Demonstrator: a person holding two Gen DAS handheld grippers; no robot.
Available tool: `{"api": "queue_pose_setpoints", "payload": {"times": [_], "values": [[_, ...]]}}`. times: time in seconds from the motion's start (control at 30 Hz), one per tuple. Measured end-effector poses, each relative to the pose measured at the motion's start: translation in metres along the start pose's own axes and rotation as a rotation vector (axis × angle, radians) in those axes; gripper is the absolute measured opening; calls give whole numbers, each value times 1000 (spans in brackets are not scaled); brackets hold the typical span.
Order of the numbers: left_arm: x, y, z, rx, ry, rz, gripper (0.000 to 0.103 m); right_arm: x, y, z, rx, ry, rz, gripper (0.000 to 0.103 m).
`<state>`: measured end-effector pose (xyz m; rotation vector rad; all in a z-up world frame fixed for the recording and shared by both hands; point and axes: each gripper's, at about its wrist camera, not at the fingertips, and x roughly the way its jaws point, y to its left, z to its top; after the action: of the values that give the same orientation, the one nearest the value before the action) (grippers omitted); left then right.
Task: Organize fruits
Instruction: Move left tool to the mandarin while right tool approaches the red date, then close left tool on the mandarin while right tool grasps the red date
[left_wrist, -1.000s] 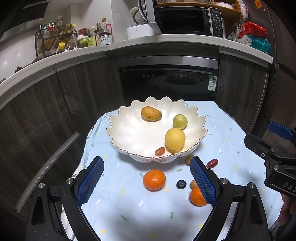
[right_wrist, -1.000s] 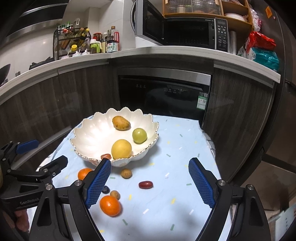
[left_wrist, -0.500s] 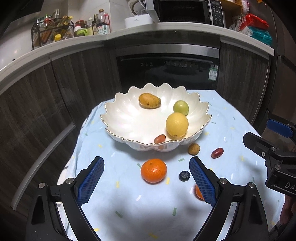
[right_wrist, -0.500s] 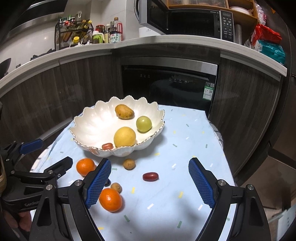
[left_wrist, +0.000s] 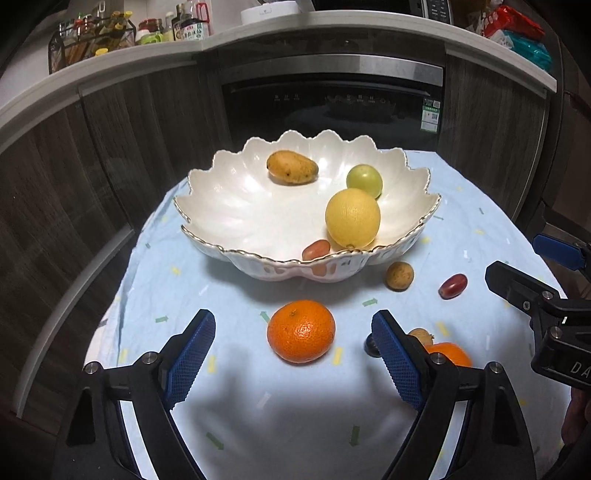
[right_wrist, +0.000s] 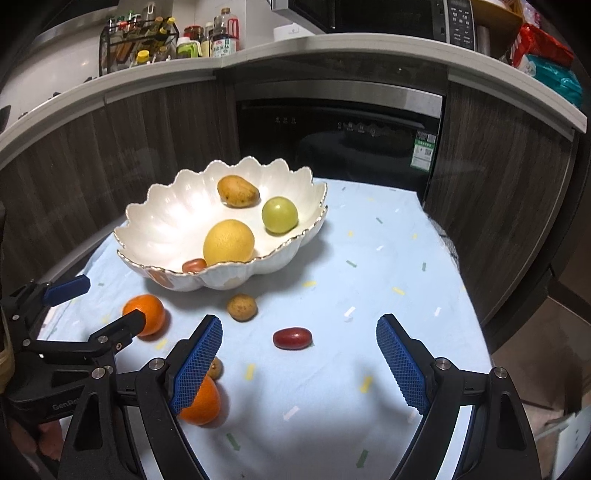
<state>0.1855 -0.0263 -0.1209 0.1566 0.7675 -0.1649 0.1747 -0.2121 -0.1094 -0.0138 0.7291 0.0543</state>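
2 views differ: only the right wrist shows the second orange (right_wrist: 201, 404) whole; left jaws closing, right jaws spread.

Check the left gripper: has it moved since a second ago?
Yes. The left gripper has dropped toward the tablecloth: the fixed counter has slid up the left wrist view, and the orange now lies between its closing jaws, untouched.
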Motion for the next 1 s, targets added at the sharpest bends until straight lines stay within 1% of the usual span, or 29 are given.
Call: {"api": "queue_pose_setpoints", "payload": {"times": [0.33, 0.43, 0.73, 0.77, 0.93, 0.97, 1.0], "values": [[24, 0, -2, -10, 39, -14, 85, 27, -2, -4, -12, 44, 9, 86], [31, 1, -2, -17, 51, -22, 85, 33, -4, -5, -10, 54, 14, 84], [47, 5, -9, -47, 97, -40, 82, 51, -2, -10, -15, 91, 34, 74], [49, 6, -10, -51, 104, -42, 81, 52, -1, -11, -15, 94, 35, 73], [53, 8, -9, -67, 122, -57, 76, 60, -1, -12, -11, 116, 53, 63], [54, 8, -9, -67, 126, -59, 74, 61, -1, -12, -10, 123, 59, 60], [55, 8, -10, -67, 133, -63, 74, 62, -1, -11, -9, 128, 63, 59]]}}
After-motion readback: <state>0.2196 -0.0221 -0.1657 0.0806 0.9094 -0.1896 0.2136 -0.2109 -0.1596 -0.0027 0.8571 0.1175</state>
